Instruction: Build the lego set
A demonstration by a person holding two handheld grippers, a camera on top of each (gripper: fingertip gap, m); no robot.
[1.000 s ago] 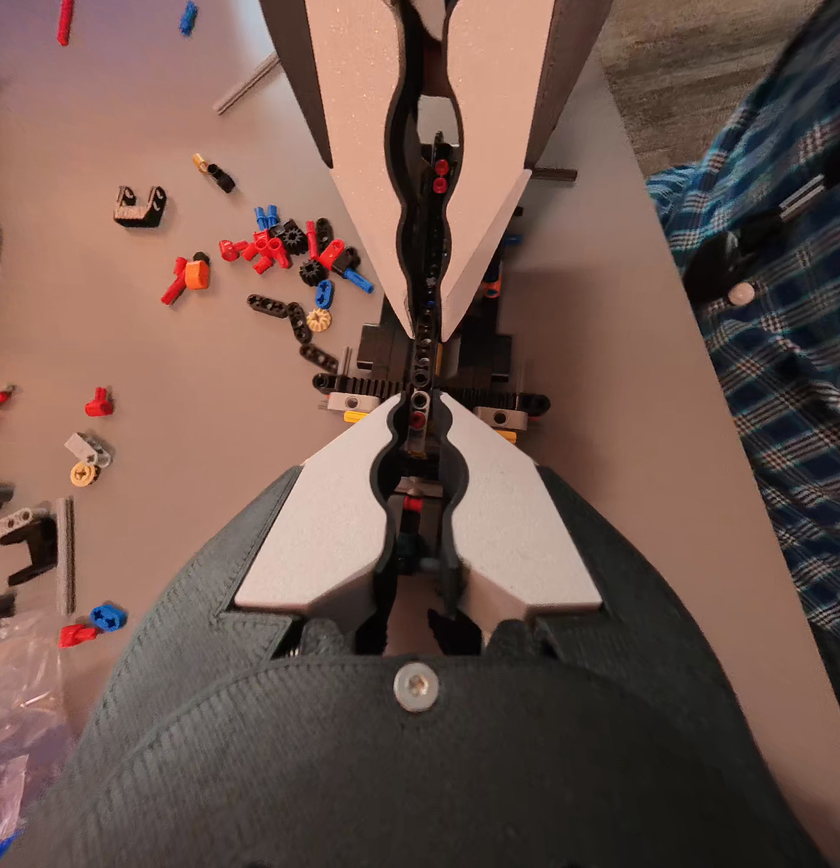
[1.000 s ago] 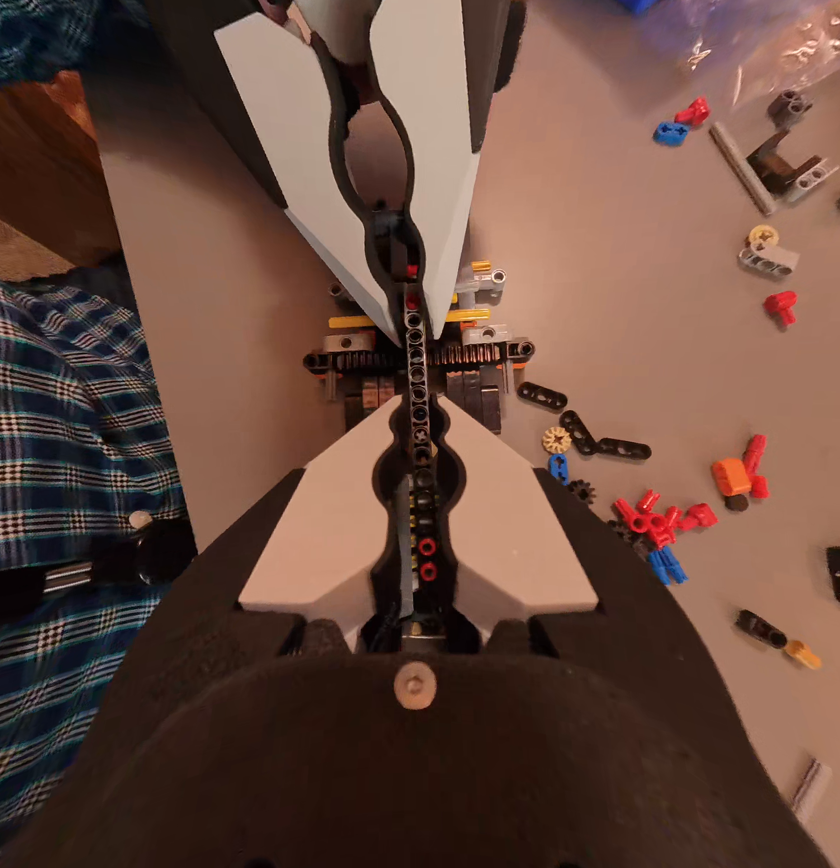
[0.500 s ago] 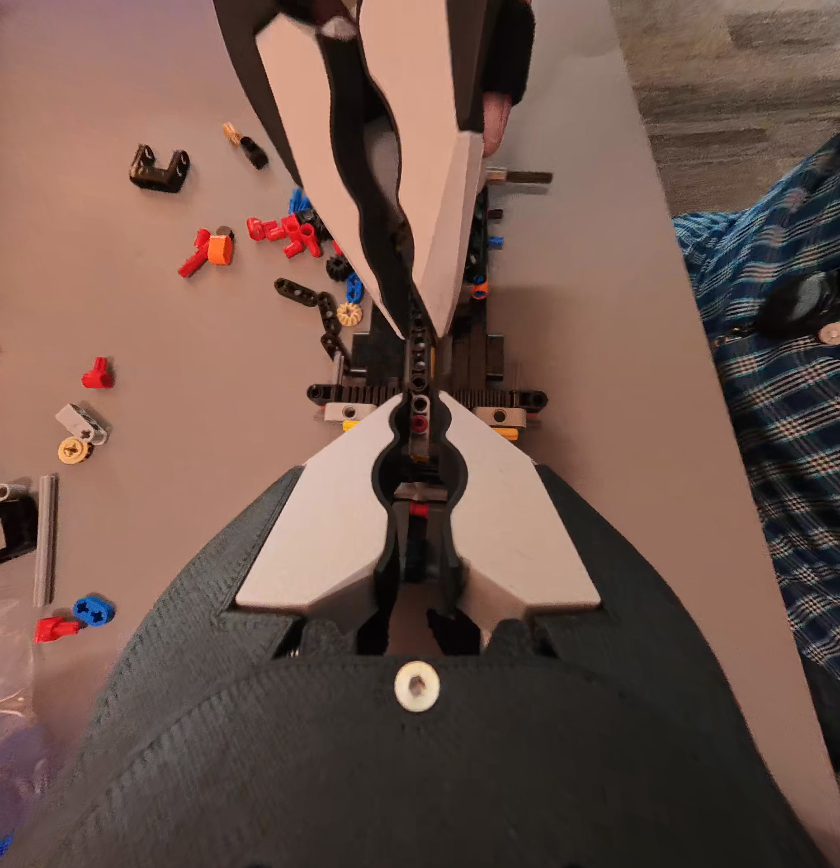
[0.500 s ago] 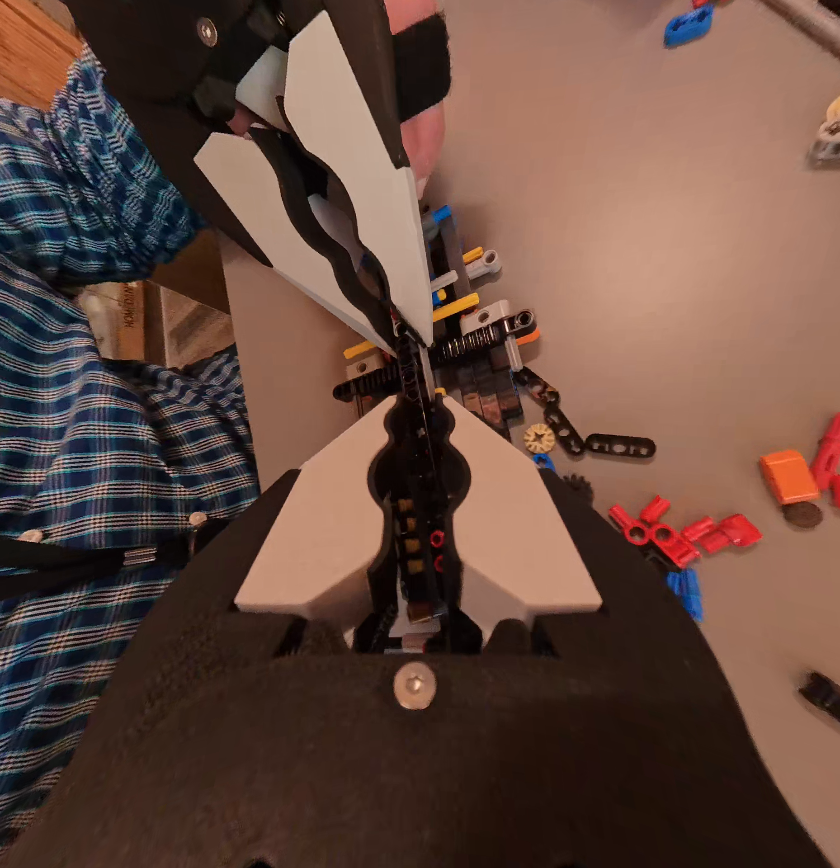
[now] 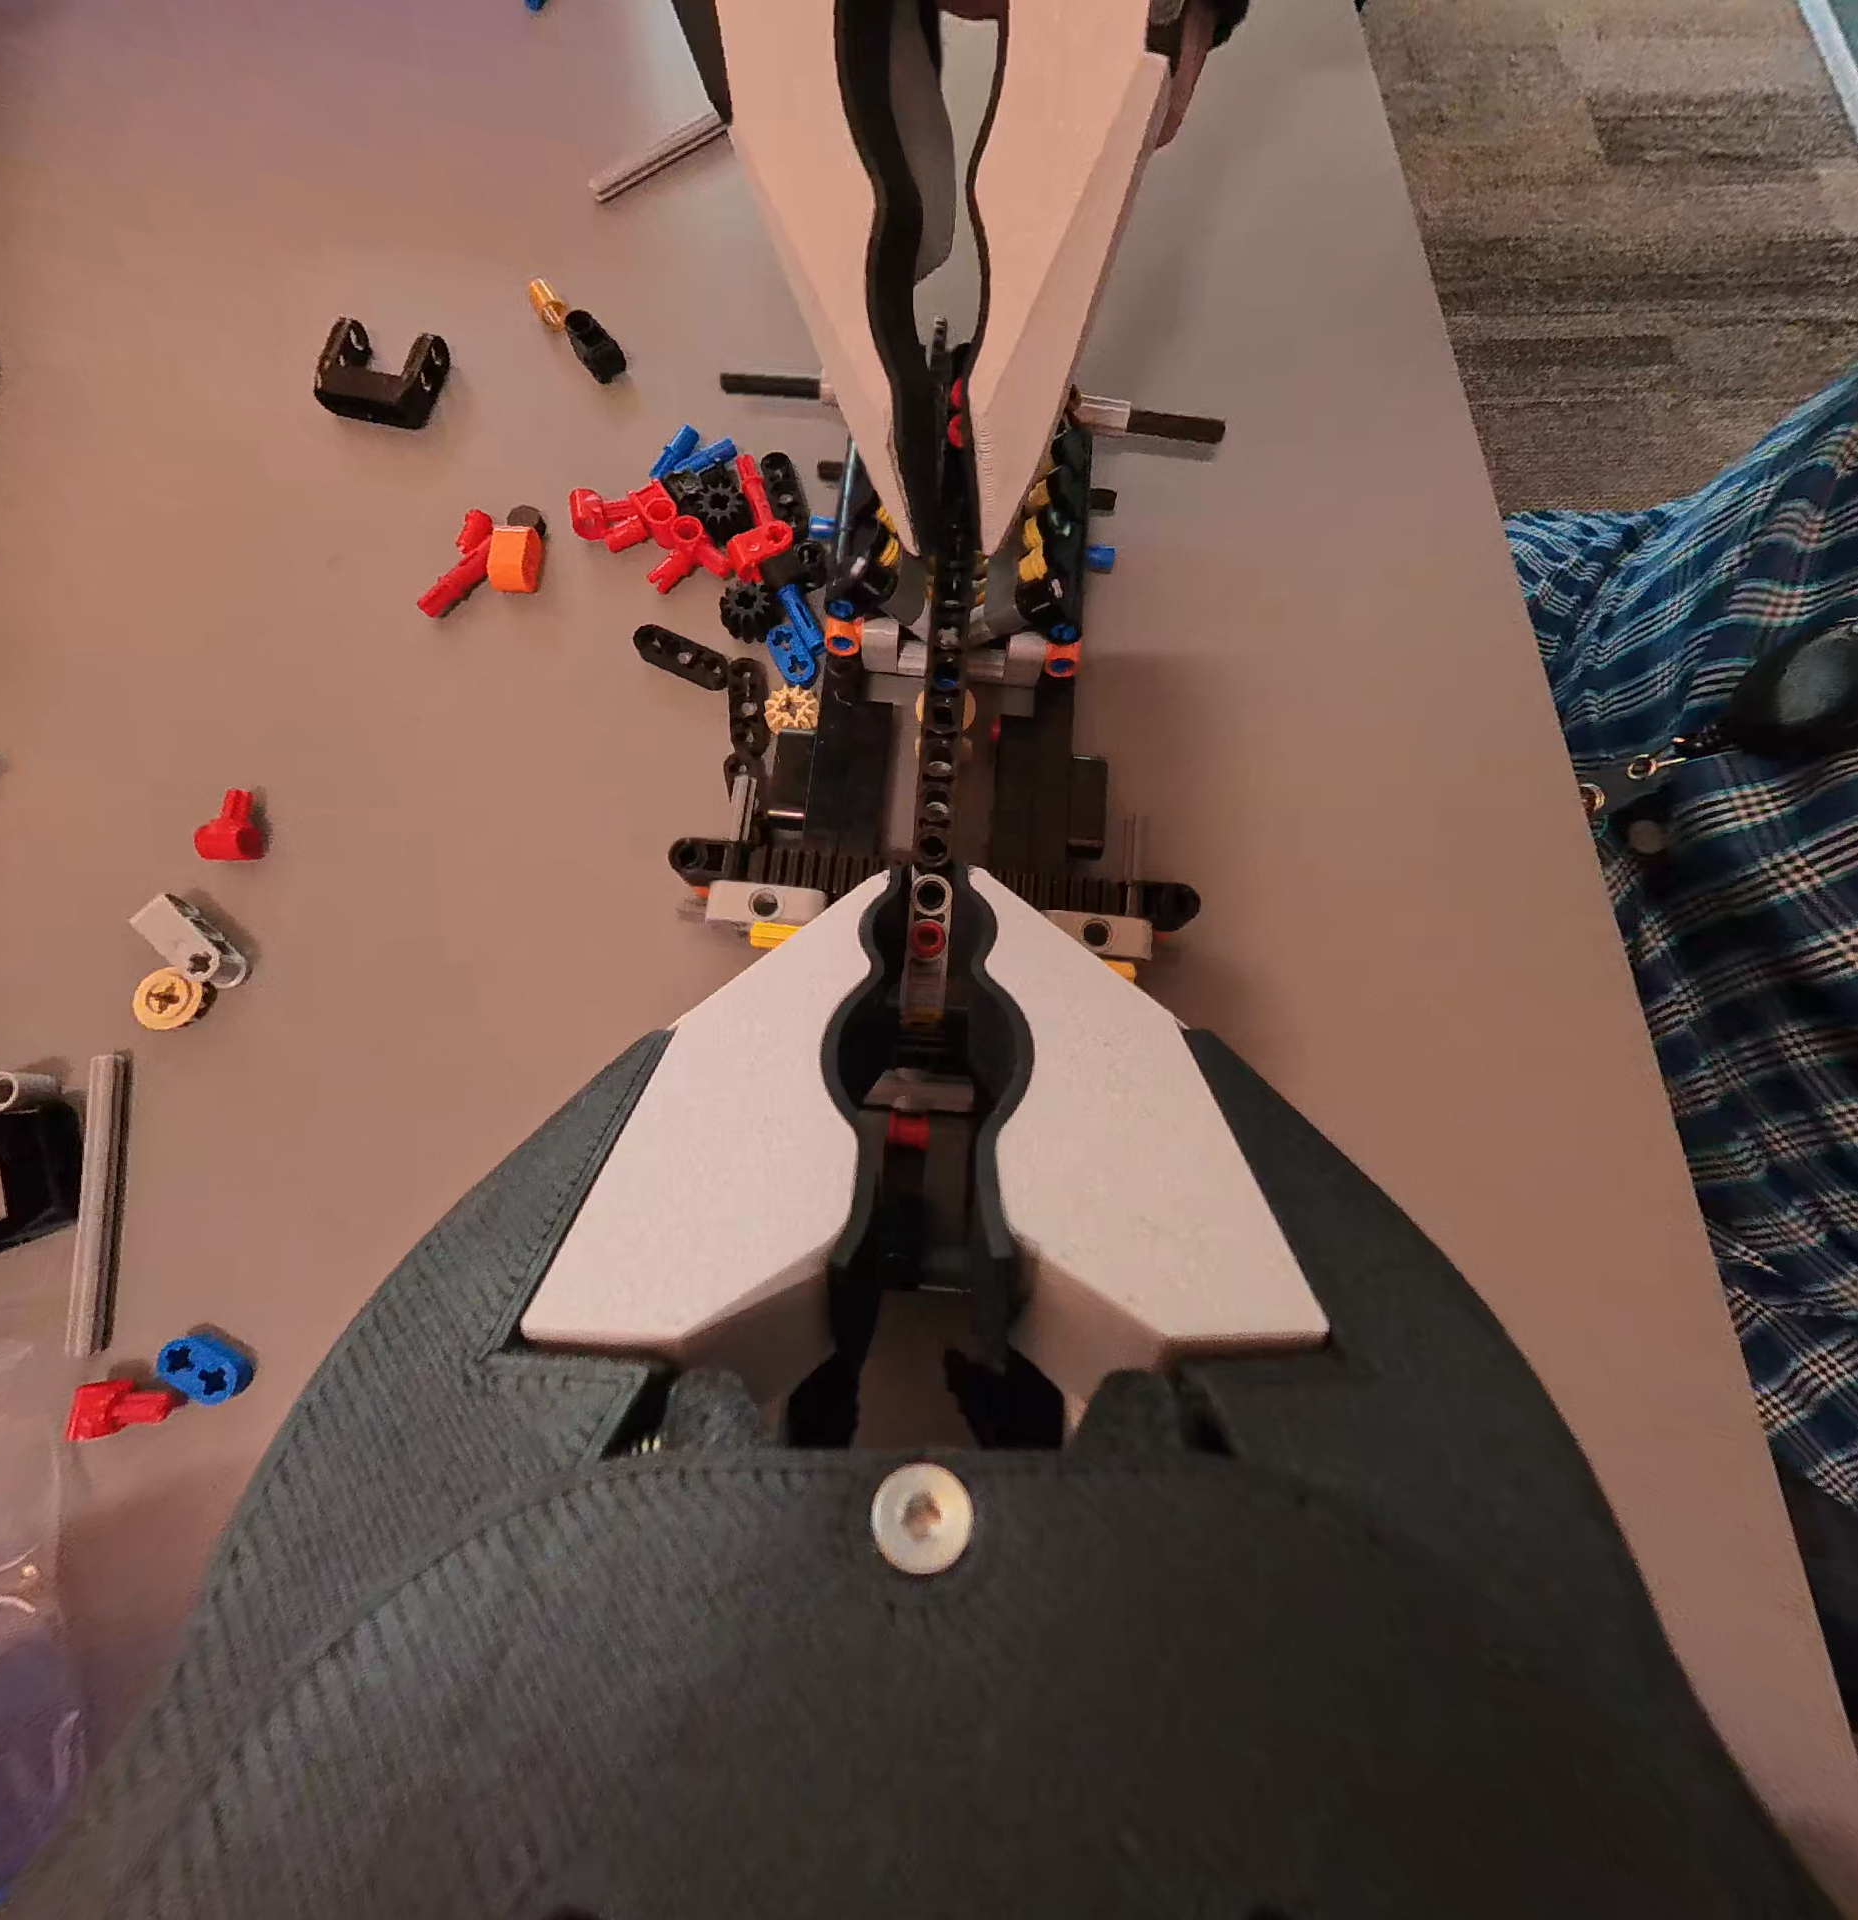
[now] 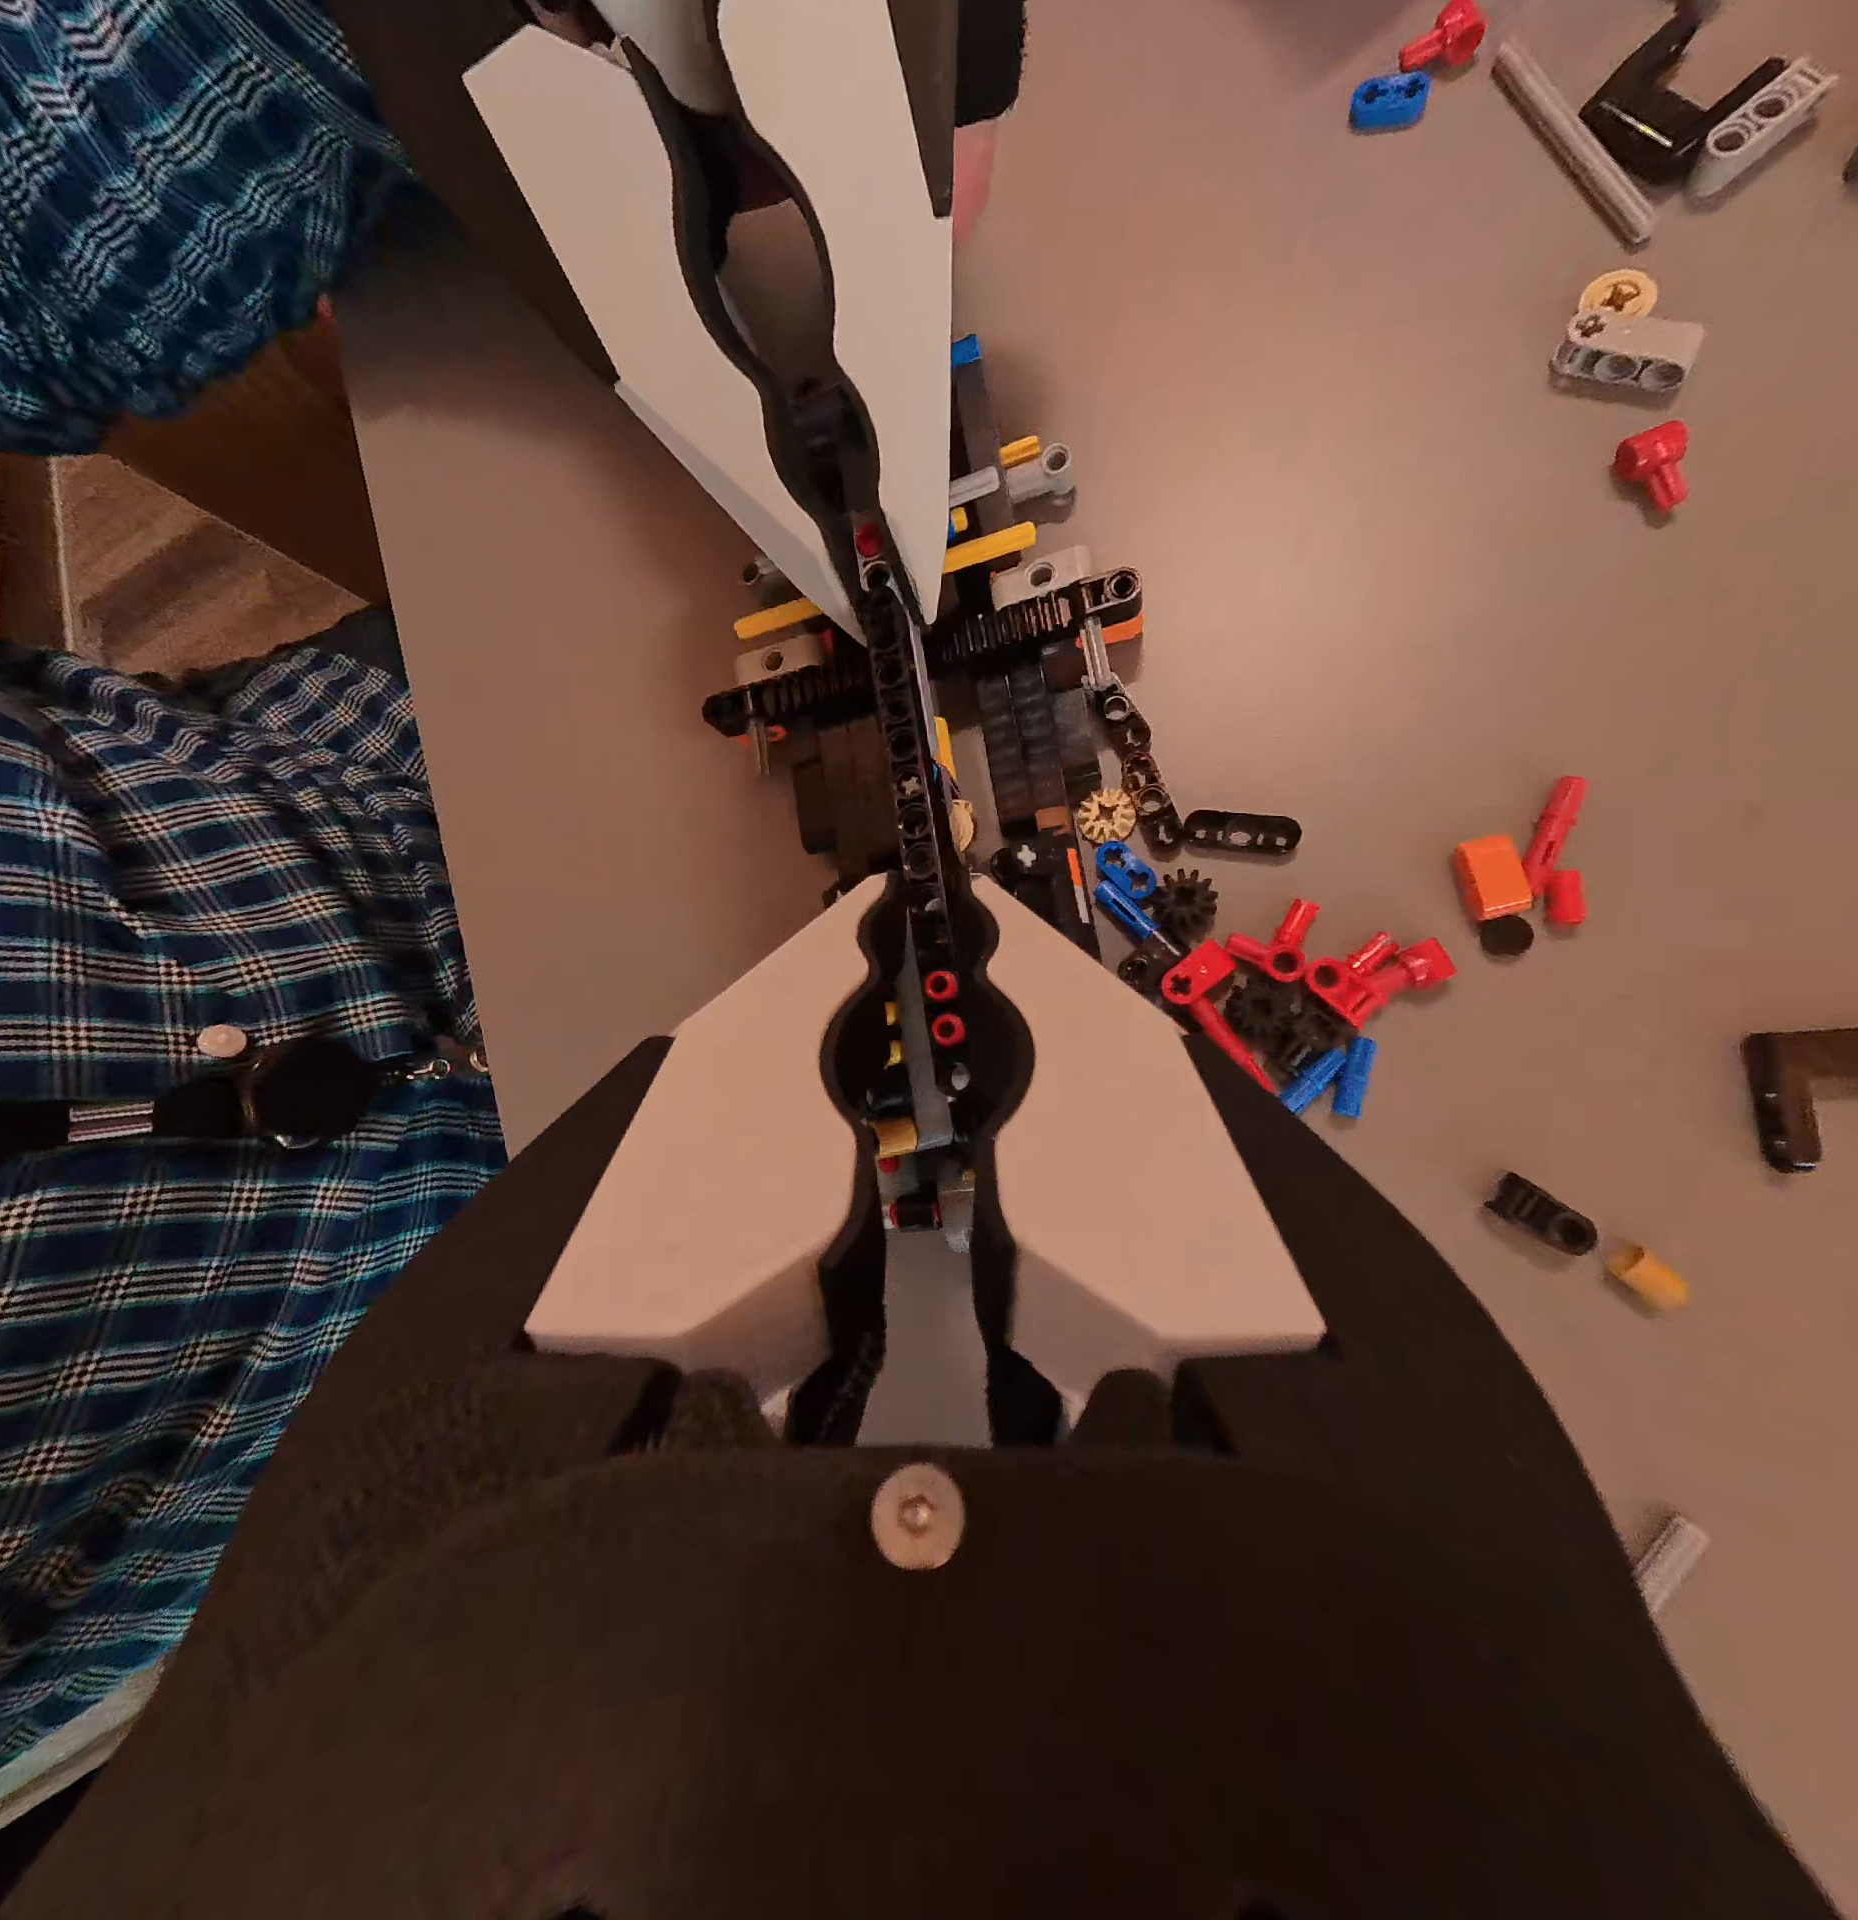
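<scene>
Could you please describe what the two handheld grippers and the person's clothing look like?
Both grippers share one design: the left gripper and right gripper each have a dark ribbed body with a silver screw, and pale angular jaws lined with wavy black pads. No cables show. The person wears a blue plaid shirt with a black clip.

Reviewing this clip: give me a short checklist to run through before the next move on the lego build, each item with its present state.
1. Left tongs shut on the long black beam: ok.
2. Right tongs shut on its other end: ok.
3. Model resting flat on the table: cannot tell.
4. Loose red pieces clear of both tongs: ok.
5. Beam fully seated in the model: cannot tell.
</scene>
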